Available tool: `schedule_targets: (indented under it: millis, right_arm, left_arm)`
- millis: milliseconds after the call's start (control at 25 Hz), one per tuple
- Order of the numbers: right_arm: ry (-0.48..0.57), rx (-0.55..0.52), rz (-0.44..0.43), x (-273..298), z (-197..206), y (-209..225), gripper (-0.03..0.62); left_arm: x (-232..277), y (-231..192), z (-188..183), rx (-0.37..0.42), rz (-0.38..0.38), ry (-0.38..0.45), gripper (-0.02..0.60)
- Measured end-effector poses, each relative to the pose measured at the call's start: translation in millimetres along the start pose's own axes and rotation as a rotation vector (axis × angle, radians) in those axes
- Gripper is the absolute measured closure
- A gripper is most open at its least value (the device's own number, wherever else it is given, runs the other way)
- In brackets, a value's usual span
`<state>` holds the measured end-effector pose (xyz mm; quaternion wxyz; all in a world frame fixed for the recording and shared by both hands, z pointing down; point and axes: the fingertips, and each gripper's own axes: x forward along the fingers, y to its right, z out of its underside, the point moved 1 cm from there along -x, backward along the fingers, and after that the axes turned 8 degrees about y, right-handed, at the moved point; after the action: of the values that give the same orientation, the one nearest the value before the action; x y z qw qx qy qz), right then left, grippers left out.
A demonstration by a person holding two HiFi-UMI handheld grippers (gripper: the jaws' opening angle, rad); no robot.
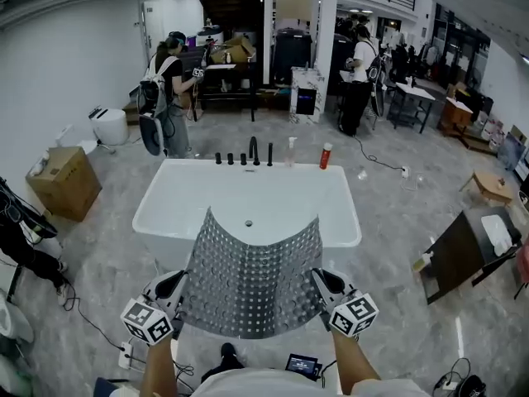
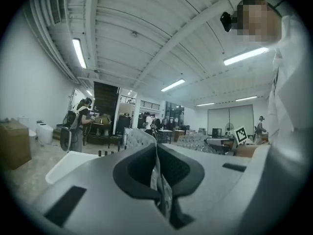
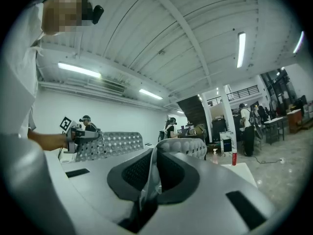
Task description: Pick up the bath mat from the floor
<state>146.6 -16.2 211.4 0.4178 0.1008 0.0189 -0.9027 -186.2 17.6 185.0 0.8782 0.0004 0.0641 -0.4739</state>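
Observation:
The bath mat (image 1: pixel 252 279), grey and covered in small round bumps, hangs off the floor, stretched between my two grippers and sagging in the middle. Its far edge reaches over the near rim of the white bathtub (image 1: pixel 157 201). My left gripper (image 1: pixel 173 285) is shut on the mat's near left corner, and my right gripper (image 1: pixel 322 282) is shut on the near right corner. In the left gripper view a thin fold of mat (image 2: pixel 160 182) is pinched between the jaws. The right gripper view shows the same: a strip of mat (image 3: pixel 146 180) clamped, with the rest of it curling ahead.
Black taps (image 1: pixel 254 151) and a red bottle (image 1: pixel 326 156) stand on the tub's far rim. A cardboard box (image 1: pixel 64 182) sits at the left and a dark table (image 1: pixel 459 255) at the right. People (image 1: pixel 169 98) stand further back. Cables lie on the floor by my feet.

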Motion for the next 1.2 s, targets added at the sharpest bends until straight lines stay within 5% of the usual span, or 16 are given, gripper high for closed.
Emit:
schedule_targets:
  millis: [480,840,1200]
  right_arm:
    - [0.023,0.003,-0.031,-52,-6,-40,0.554]
    - [0.016,-0.046,0.006,-80,-16,-112,0.554]
    - [-0.03,0.054,0.043,-110,8,-156,0.554]
  left_arm:
    - [-64,58,-2,0.046,-0.037,0.002,0.563]
    - [-127,66,-1,0.042,0.014,0.046,0.563]
    - [-179,59,12,0.036,0.03,0.012,0.563]
